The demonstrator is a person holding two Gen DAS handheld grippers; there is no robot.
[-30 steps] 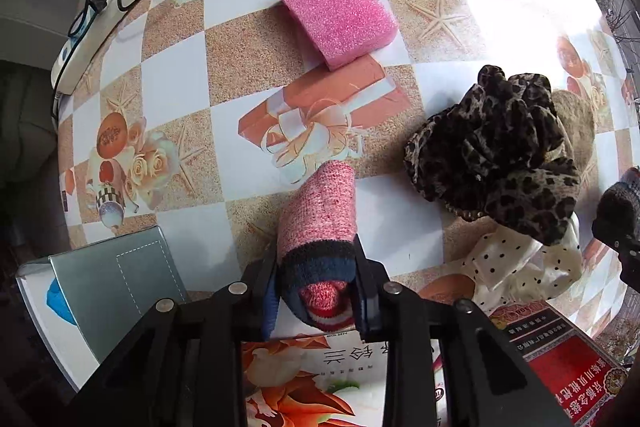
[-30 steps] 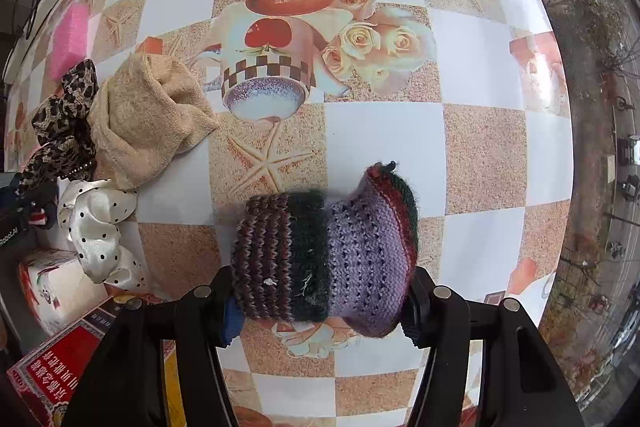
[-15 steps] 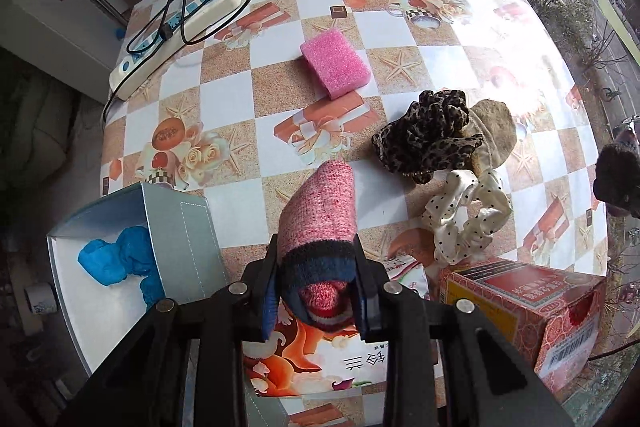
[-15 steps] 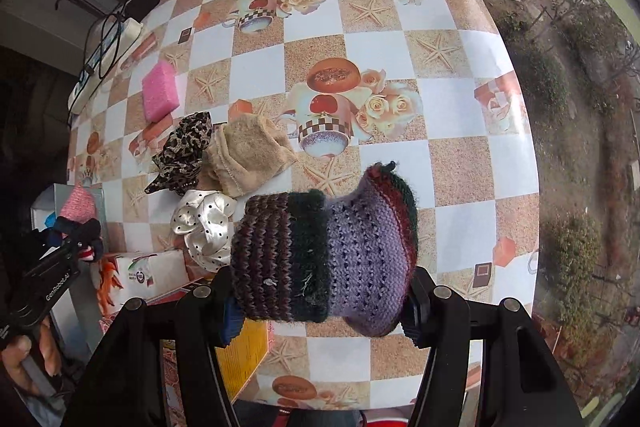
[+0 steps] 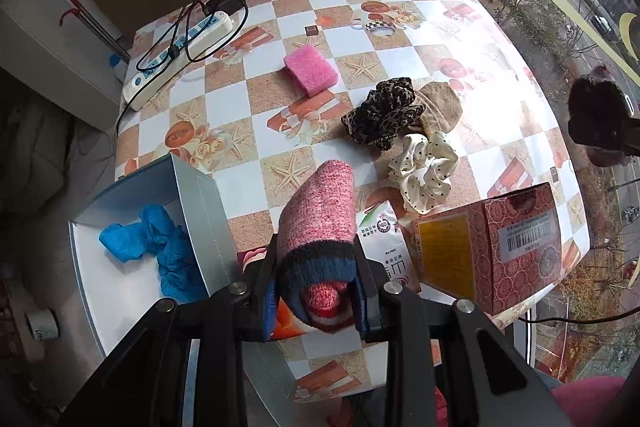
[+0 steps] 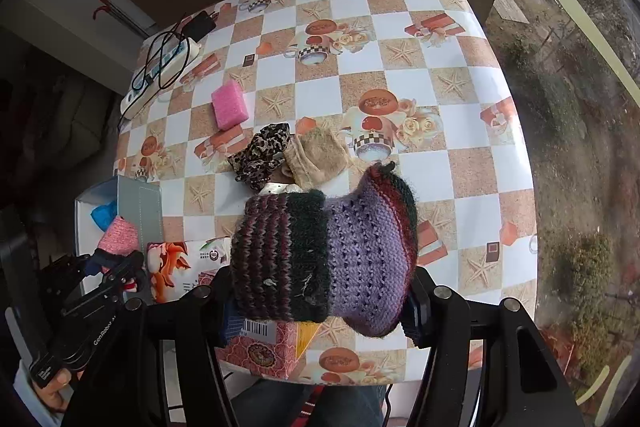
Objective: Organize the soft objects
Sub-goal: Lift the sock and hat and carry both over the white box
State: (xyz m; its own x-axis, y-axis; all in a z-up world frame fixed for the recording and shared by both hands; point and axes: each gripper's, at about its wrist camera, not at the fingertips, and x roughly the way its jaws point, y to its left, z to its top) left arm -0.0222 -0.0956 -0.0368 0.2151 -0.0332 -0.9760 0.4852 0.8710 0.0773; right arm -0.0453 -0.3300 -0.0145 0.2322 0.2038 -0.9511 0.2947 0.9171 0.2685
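Pink knit fills the left gripper, clamped on a rolled sock and aimed steeply down above the table's near edge, beside an open grey box holding blue gloves. The right gripper, likewise pointing down, grips a purple-striped knitted piece high over the checked tablecloth, whose right half lies bare. Scrunchies cluster mid-table.
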